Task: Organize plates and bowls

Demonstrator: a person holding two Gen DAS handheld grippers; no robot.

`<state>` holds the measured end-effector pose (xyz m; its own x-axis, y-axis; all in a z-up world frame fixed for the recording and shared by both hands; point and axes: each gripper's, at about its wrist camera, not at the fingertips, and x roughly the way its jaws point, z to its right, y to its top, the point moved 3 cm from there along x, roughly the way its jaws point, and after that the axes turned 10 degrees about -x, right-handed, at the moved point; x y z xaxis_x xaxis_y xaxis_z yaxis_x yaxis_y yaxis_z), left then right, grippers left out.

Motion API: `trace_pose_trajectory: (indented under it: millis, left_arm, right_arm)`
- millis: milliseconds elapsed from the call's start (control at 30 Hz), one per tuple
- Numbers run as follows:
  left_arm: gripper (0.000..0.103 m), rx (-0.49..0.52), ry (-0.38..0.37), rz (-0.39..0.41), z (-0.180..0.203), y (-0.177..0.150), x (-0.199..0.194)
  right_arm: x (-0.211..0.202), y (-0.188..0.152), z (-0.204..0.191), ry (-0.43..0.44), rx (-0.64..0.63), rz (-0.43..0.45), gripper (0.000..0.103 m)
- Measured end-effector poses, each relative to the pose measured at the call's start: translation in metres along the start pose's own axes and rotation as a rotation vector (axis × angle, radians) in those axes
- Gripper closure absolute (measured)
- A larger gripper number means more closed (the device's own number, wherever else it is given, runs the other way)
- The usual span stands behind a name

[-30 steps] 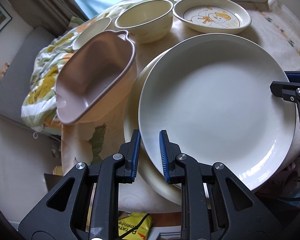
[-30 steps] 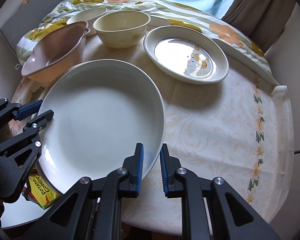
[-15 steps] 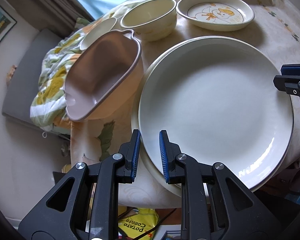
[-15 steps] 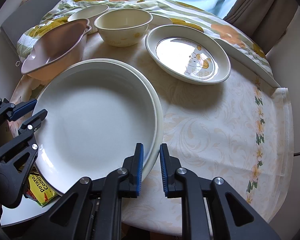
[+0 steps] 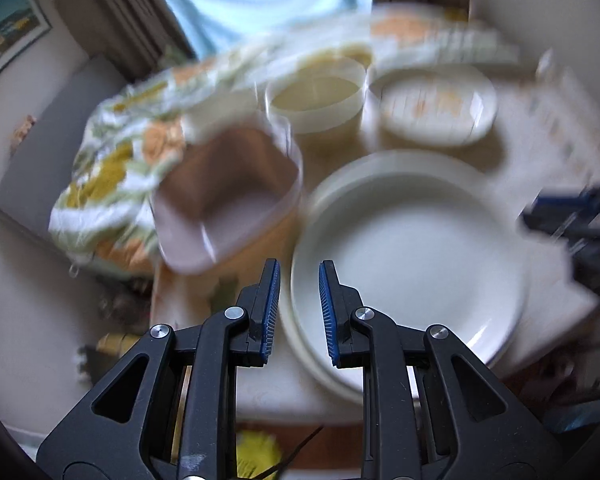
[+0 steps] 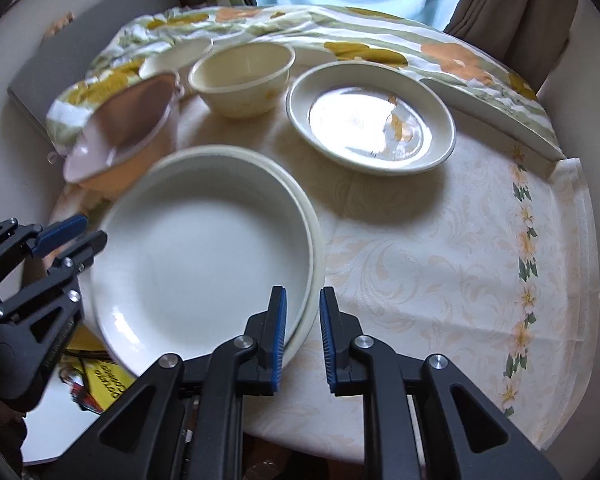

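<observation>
I find the white plate glossy, nested on a cream plate at the surface's near-left edge. Left claw and right claw both released, empty.

The left wrist camera is looking down along its jaws from the table's near-left edge, close over the stacked white plates, heavily blurred. The right wrist camera is peering from the near side, facing the window, plates just left of its jaws. Both are sharing the plates and bowls beyond.
</observation>
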<state>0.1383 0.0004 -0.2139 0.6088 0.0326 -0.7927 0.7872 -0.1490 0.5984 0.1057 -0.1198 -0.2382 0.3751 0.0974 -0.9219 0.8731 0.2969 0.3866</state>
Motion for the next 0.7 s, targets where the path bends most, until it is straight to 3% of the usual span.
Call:
trace_pose_trajectory:
  millis: [67,100,133,167,200,233,300,500,700]
  left_arm:
    - [0.085,-0.017,-0.033,0.072,-0.002,0.013,-0.019]
    - [0.084,-0.025,-0.053,0.110,-0.002,0.022,-0.029]
    - [0.082,-0.030,-0.063,0.126,-0.001,0.027,-0.033]
    - [0.066,-0.037,-0.076,0.143,-0.001,0.033,-0.037]
    - [0.020,-0.046,-0.092,0.152,-0.001,0.040,-0.039]
    - [0.000,-0.056,-0.097,0.157,-0.001,0.043,-0.039]
    - [0.000,-0.085,-0.132,0.206,-0.003,0.050,-0.044]
    - [0.000,-0.089,-0.233,0.091,0.016,0.060,-0.025]
    - [0.000,-0.186,-0.281,0.014,0.023,0.078,-0.004]
  right_arm:
    - [-0.017,0.001,0.006,0.012,0.018,0.047,0.059]
    - [-0.026,0.001,0.010,0.019,0.032,0.077,0.024]
    - [-0.036,0.002,0.014,0.027,0.049,0.117,0.003]
    - [-0.045,0.002,0.018,0.034,0.068,0.153,0.001]
    - [-0.053,0.002,0.022,0.031,0.082,0.181,0.001]
    - [-0.061,0.001,0.026,0.025,0.099,0.206,0.001]
    - [-0.072,0.000,0.033,0.018,0.127,0.244,0.001]
    - [-0.093,0.002,0.056,0.005,0.179,0.307,0.001]
    - [-0.103,0.025,0.093,-0.067,0.130,0.257,0.001]
